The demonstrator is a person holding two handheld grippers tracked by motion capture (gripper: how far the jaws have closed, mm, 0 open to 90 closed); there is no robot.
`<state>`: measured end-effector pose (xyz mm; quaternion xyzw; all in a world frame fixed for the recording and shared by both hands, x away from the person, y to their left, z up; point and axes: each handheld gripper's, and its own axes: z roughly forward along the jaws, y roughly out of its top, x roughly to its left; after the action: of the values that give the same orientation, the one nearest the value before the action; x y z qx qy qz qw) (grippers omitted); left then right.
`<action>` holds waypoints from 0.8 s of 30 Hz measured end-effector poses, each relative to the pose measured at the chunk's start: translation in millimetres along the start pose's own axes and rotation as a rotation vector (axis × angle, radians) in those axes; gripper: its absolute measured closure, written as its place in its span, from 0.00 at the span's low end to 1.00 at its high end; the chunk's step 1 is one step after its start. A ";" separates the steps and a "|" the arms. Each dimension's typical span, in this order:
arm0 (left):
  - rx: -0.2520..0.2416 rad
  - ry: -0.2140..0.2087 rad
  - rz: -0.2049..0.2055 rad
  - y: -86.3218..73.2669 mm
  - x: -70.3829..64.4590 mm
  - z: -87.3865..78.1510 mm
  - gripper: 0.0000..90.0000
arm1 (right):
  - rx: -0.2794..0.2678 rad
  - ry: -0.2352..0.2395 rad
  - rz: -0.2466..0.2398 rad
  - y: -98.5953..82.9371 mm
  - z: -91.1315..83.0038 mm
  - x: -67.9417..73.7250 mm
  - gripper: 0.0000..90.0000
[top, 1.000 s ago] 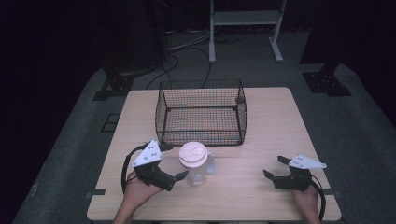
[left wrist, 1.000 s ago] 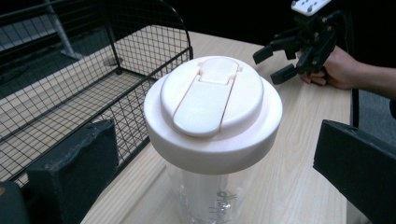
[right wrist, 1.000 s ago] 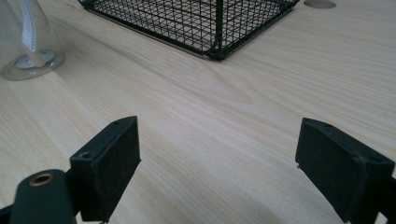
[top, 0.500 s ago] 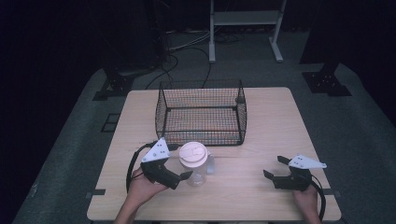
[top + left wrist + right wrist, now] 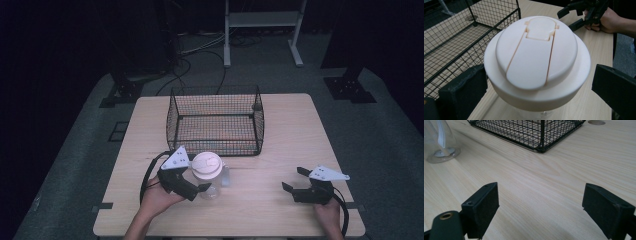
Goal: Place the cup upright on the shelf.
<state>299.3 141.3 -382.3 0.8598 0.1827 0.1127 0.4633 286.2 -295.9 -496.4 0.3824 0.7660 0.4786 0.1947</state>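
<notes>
High view
- Table: pale wooden tabletop (image 5: 280,210), on dark grey flooring.
- Basket: black wire-mesh basket (image 5: 216,120), open-topped and rectangular, set at the table's middle toward the far side; nothing seen inside it.
- Jar: clear glass jar with a cream round plastic lid (image 5: 207,167), upright just in front of the basket's near wall, apart from it.
- Left gripper (image 5: 196,189): jaws spread and brought up against the jar from the near left, evidently to take it by the body under the lid.
- Right gripper (image 5: 292,180): jaws parted, holding nothing, resting low near the right front of the table, well apart from the jar; it looks parked while the other works.

Left gripper view
- Lid (image 5: 536,60): cream disc with a flip-tab down its centre, sitting between the two black jaws.
- Jaw fit: both pads stand off the rim with gaps either side; not yet clamped.
- Background: basket mesh (image 5: 461,37) at left; the other gripper (image 5: 576,16) at top right, in a hand.

Right gripper view
- Jaws: wide apart over bare wood (image 5: 544,190).
- Beyond: a basket corner (image 5: 541,135) ahead, the jar's glass base (image 5: 441,145) at far left.
</notes>
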 end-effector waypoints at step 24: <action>0.086 -0.032 0.002 7.7 7.2 22.3 0.02 | -0.004 0.005 -0.001 0.0 -0.2 -0.3 0.14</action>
<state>315.5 123.5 -387.8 0.8808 0.1790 0.0912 0.4288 286.3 -296.2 -496.3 0.3804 0.7658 0.4808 0.1940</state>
